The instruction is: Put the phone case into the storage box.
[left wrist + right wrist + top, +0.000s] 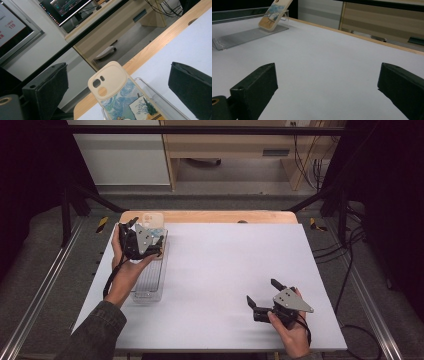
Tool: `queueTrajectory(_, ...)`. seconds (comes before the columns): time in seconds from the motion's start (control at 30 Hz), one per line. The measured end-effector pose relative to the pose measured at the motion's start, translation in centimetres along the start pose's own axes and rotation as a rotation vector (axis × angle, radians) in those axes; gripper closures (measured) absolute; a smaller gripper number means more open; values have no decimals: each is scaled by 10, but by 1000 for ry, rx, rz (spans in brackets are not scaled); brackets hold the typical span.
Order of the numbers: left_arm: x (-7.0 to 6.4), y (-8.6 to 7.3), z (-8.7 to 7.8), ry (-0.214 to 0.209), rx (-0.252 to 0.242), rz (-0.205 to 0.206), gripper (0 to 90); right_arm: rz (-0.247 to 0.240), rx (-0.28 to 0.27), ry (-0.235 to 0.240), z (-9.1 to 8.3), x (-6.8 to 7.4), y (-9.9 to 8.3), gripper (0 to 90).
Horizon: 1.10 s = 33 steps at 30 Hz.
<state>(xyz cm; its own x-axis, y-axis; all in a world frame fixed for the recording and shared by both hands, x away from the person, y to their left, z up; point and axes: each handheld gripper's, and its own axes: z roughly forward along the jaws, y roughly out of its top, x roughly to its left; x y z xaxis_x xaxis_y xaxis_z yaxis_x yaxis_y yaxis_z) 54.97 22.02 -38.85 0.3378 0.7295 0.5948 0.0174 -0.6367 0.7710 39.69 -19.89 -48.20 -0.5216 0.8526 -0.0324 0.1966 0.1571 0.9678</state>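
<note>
High view – one phone case [151,221], one clear tray [150,280], two open tongs

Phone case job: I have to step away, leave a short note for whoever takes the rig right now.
Left gripper: open, at the far end of the clear tray, jaws either side of the phone case without touching it.
Right gripper: open, holding nothing, over the white table near its right front.
Case: leaning tilted on the tray's far end, camera cutout up.
Done: approach. Left: probably close on the case and lift.
</note>
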Motion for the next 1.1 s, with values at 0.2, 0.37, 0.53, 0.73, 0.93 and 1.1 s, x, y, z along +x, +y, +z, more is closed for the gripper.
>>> queueTrajectory(0.2, -5, 4, -6, -26, -13, 10, 23, -1, 1, 1, 1, 1, 0, 25)
queueTrajectory(0.37, -8, 9, -13, -46, -27, 3, 23, 3, 3, 4, 2, 1, 0, 24)
queueTrajectory(0.53, -13, 13, -22, -70, -43, -18, 23, 7, 2, 5, 2, 1, 0, 24)
queueTrajectory(0.73, -20, 16, -34, -99, -54, -11, 24, 8, 3, 10, 2, 2, 0, 23)
queueTrajectory(0.93, -23, 20, -43, -111, -63, -16, 24, 13, 2, 13, 2, 3, 0, 23)
queueTrajectory(1.1, -28, 22, -47, -132, -61, -32, 23, 17, 5, 17, 2, 3, 0, 23)
